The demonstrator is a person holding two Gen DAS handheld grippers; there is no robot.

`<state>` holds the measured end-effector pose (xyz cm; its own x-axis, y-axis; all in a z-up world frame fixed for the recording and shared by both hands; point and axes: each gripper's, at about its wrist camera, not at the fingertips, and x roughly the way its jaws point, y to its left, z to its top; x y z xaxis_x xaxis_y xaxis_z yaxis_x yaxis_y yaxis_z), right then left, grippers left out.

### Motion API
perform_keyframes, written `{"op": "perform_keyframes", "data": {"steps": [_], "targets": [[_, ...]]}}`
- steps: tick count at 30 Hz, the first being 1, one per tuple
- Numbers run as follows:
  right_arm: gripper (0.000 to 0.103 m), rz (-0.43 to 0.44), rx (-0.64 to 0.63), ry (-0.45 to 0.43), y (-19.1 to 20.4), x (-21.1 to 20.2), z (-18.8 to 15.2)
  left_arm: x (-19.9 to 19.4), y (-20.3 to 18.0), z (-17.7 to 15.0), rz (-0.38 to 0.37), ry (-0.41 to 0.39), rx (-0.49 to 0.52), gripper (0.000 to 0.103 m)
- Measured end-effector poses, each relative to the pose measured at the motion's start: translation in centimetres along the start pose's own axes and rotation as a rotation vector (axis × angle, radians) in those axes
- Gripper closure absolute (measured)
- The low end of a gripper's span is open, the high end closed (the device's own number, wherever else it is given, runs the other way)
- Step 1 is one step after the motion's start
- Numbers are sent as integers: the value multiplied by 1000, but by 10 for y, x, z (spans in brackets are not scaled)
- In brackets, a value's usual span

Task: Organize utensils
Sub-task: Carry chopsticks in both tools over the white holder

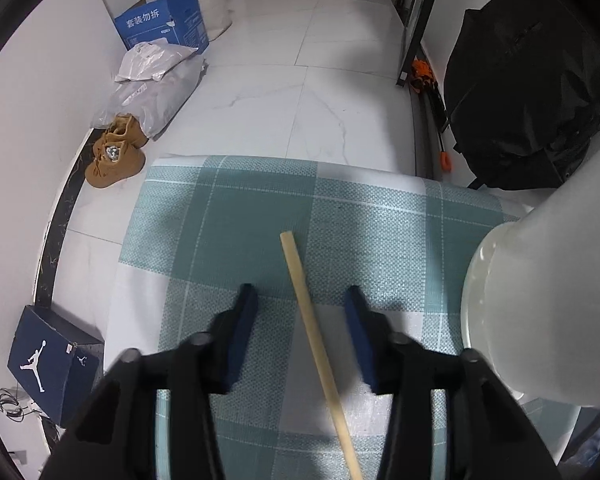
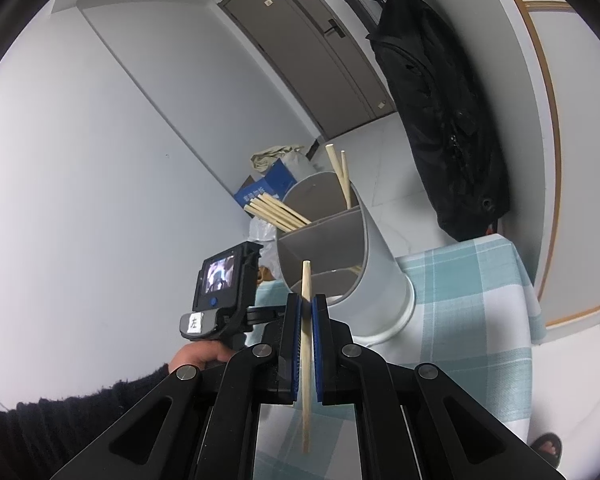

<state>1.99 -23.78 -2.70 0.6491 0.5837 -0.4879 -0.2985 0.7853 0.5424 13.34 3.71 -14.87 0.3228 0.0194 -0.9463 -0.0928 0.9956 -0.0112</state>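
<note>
A pale wooden chopstick (image 1: 300, 276) lies on the teal-and-white checked tablecloth (image 1: 228, 232). My left gripper (image 1: 301, 289) points down over it, open, with a blue pad on either side and neither touching the wood. My right gripper (image 2: 307, 298) is shut on a second chopstick (image 2: 307, 278), which stands upright between its blue pads. Just beyond it is the white divided utensil holder (image 2: 384, 276), tilted in this view, with several chopsticks (image 2: 276, 212) in its far compartments. The same holder (image 1: 540, 300) fills the right edge of the left wrist view.
The table's far edge (image 1: 284, 159) drops to a white tiled floor. On the floor are brown shoes (image 1: 114, 160), plastic bags (image 1: 156, 92), a blue carton (image 1: 160, 24) and a dark shoe box (image 1: 52, 364). A black bag (image 2: 440, 120) hangs at right. A hand (image 2: 196, 358) holds the other gripper.
</note>
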Motion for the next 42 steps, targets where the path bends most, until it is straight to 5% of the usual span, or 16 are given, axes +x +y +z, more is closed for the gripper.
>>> {"op": "perform_keyframes", "data": {"steps": [2,4,12,27,42], "targets": [[98,-8,8,3,-2,1,0,-3,0,-6,-23,-8,8,99],[98,-9,18,8,-4,3,0,-5,-2,-12,-33,-32,12,101],[98,-31,-9,19,1,9,-5,-24,0,-41,-121,-64,29,101],[98,-32,-74,10,21,22,-18,-125,-2,-77,-361,-341,26,101],[98,-28,-171,-49,62,-4,29,-215,-22,-49,-501,-640,65,101]]}}
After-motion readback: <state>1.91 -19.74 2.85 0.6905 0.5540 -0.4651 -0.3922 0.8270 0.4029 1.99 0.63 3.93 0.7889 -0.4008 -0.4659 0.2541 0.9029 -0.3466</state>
